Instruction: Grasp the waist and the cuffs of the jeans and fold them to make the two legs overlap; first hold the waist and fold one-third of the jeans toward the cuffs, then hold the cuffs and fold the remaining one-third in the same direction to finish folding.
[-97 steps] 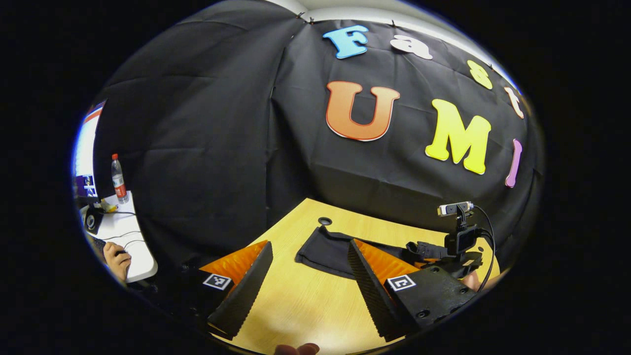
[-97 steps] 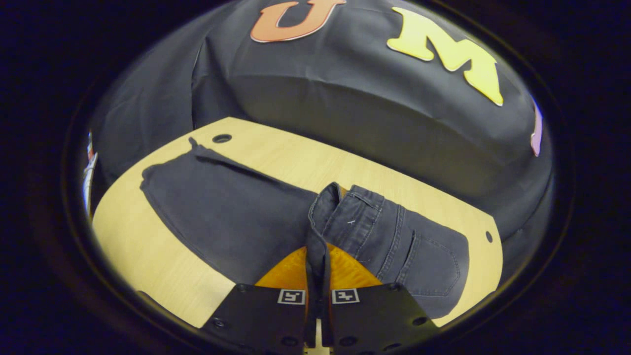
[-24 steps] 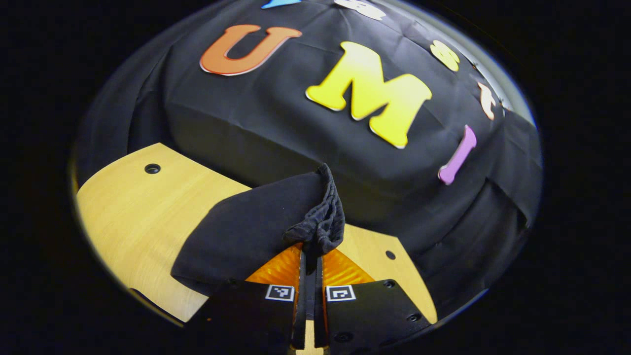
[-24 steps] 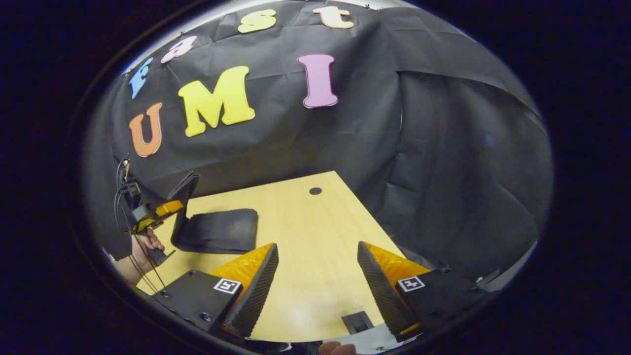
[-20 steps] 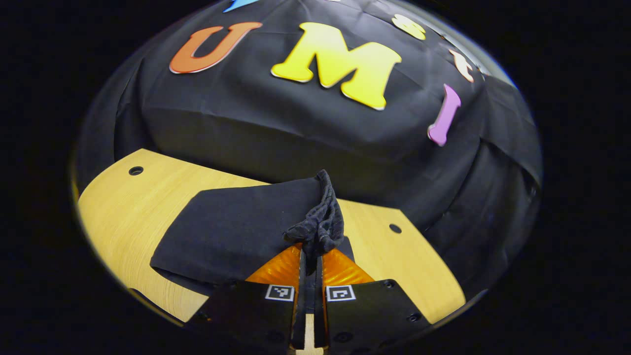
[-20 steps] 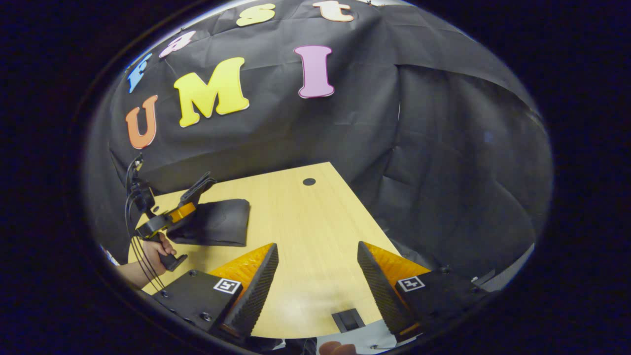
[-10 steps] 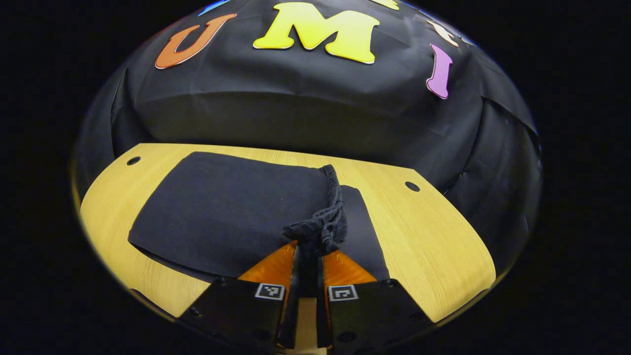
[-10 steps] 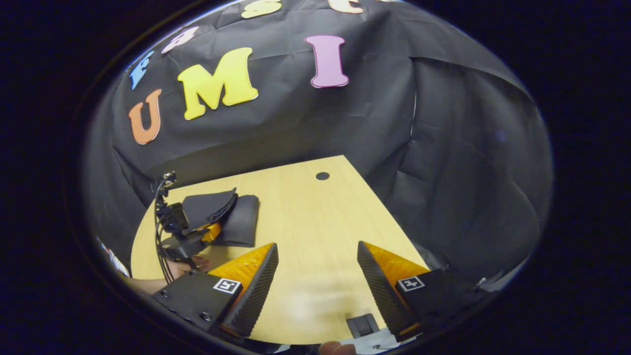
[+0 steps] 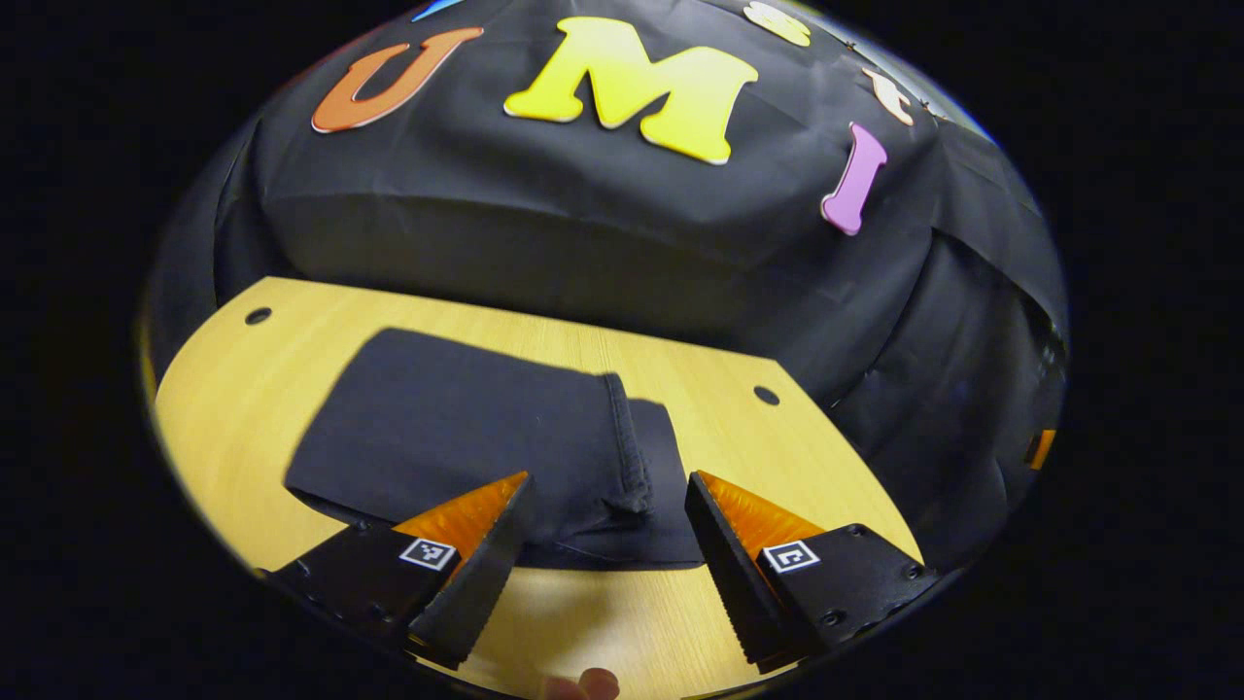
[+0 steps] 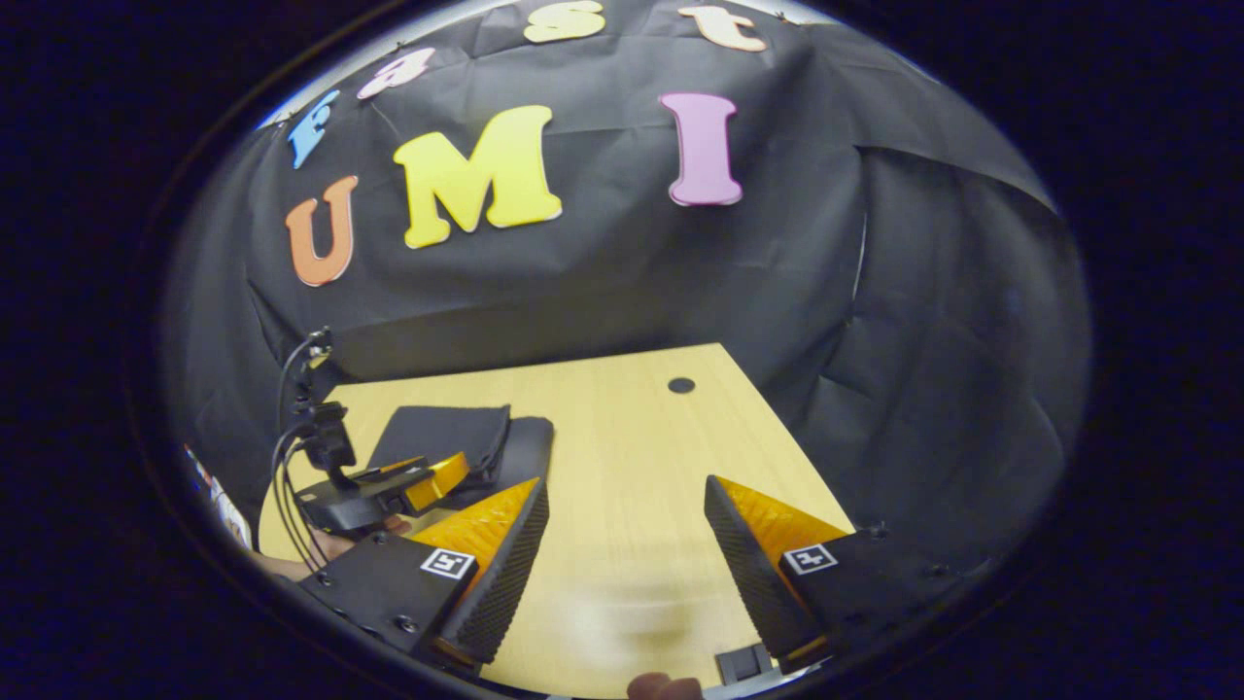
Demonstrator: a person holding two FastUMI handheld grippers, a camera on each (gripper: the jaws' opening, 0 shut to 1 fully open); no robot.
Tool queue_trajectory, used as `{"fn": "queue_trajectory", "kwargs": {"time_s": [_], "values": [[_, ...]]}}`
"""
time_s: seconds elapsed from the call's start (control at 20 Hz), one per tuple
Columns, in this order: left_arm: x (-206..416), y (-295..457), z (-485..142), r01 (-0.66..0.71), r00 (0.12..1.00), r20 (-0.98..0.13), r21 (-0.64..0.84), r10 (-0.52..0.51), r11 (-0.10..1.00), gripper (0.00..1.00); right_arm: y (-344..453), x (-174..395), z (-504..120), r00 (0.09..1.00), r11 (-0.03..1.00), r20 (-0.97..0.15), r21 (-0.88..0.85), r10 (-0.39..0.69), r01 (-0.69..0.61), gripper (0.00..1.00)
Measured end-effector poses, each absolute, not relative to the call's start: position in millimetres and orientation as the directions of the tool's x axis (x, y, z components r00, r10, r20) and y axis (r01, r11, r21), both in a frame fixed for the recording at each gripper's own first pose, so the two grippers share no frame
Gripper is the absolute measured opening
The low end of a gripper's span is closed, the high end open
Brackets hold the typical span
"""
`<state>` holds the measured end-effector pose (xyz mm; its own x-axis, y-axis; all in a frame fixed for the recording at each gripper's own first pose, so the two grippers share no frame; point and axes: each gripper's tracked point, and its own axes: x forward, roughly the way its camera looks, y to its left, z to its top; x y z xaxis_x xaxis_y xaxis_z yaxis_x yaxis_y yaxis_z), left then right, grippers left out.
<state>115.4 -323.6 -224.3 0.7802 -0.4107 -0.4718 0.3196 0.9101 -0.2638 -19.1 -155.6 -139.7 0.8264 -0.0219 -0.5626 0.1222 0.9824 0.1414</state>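
The light wooden table (image 9: 243,389) is carrying the dark folded denim jeans (image 9: 466,437), lying flat at 12 o'clock of the left gripper (image 9: 603,544). Its jaws are standing apart, empty. Withdraw straight back, avoiding the cuff hem. The right gripper (image 10: 622,554) is idling, spread wide, jeans at 10 o'clock.

Left gripper view: close above the folded jeans (image 9: 466,437), facing the booth wall past its own spread fingers. Right gripper view: farther off, low over the table (image 10: 641,467), sharing those jeans and the left gripper (image 10: 428,478) to its left.
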Motion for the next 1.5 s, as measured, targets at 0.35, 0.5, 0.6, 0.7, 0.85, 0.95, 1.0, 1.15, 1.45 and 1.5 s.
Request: {"fn": "queue_trajectory", "kwargs": {"time_s": [0.35,0.5,0.6,0.7,0.85,0.95,1.0,1.15,1.45,1.5], "values": [[141,-221,-8,0.264,0.946,-0.151,-0.151,-0.286,0.953,0.98,-66,59,-26,0.969,0.992,-0.243,0.127,0.042,-0.011,0.99],[127,-183,56,0.228,0.973,-0.032,-0.062,-0.230,0.972,0.98,-26,68,16,0.993,0.996,-0.102,0.073,0.061,-0.054,0.94],[118,-163,76,0.199,0.980,0.008,-0.012,-0.199,0.980,0.97,-4,61,28,0.996,0.996,-0.060,0.060,0.073,-0.070,0.94],[101,-152,84,0.176,0.984,0.008,-0.002,-0.176,0.984,0.88,12,50,32,0.995,0.993,-0.043,0.072,0.092,-0.089,0.98],[72,-137,70,0.144,0.989,-0.018,-0.043,-0.145,0.989,1.00,21,35,31,0.995,0.993,-0.027,0.078,0.092,-0.090,0.94],[59,-128,62,0.123,0.992,-0.026,-0.069,-0.125,0.990,1.00,23,29,30,0.996,0.993,-0.020,0.081,0.092,-0.090,0.94],[58,-126,58,0.120,0.992,-0.033,-0.074,-0.122,0.990,0.98,22,26,29,0.996,0.993,-0.024,0.075,0.088,-0.086,0.94],[59,-128,55,0.114,0.992,-0.038,-0.076,-0.117,0.991,0.98,22,26,24,0.994,0.993,-0.047,0.074,0.097,-0.094,0.94],[60,-135,56,0.121,0.992,-0.032,-0.081,-0.124,0.989,0.98,20,27,27,0.994,0.993,-0.047,0.070,0.097,-0.093,0.94],[60,-136,56,0.123,0.992,-0.033,-0.083,-0.126,0.989,0.98,19,28,27,0.994,0.993,-0.045,0.067,0.099,-0.095,0.94]]}}
